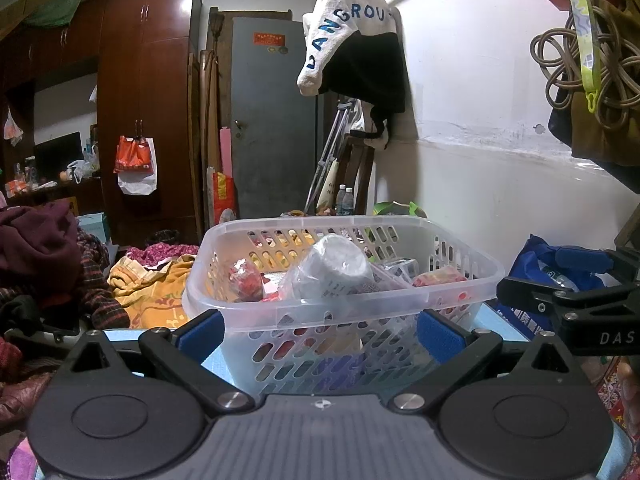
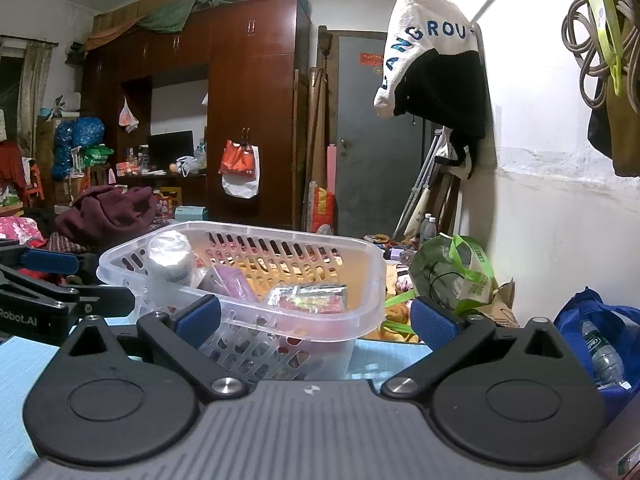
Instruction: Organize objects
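Clear plastic basket (image 1: 340, 280) fills the frame centre in left wrist view, directly ahead of the left gripper (image 1: 320, 334), whose jaws are spread wide w/ the basket's near wall between the pads. Basket interior crowded: white wrapped roll (image 1: 336, 268) centre, red packets either side; little free room inside. Blue table surface (image 2: 384, 354) bare at lower centre-right in right wrist view, past the basket's corner; the right gripper (image 2: 316, 320) is spread too, w/ that corner just inside its left pad. Green bag (image 2: 452, 276) and blue bag (image 2: 600, 332) block the right side. Clothes pile (image 1: 44, 264) blocks the left.
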